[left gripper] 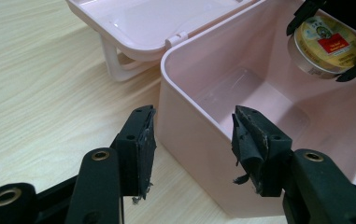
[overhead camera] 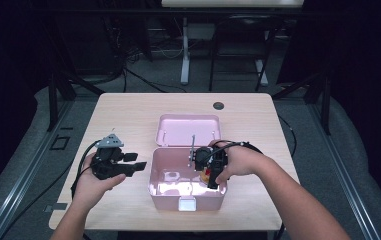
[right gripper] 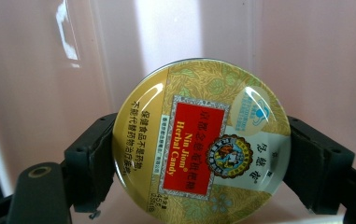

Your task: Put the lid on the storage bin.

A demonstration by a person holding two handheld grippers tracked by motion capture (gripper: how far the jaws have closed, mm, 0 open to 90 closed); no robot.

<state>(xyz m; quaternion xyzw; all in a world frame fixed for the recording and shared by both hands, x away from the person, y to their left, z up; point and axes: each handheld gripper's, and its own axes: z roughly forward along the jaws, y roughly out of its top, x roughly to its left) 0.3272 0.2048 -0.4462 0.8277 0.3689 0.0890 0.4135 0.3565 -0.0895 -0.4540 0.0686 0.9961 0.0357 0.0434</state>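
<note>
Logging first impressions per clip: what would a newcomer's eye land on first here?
The round gold candy tin with its red label, clamped in the right gripper inside the open pink box at the table's middle. Next, the left gripper, jaws apart, at the box's left wall.

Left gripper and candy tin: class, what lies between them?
In the left gripper view, the near wall of the pink box stands between the open left gripper and the candy tin, which the right gripper holds inside the box.

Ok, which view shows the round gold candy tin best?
The right gripper view: the round gold candy tin faces the camera, label readable. The left gripper view shows it small, inside the pink plastic box; the high view only a sliver.
</note>
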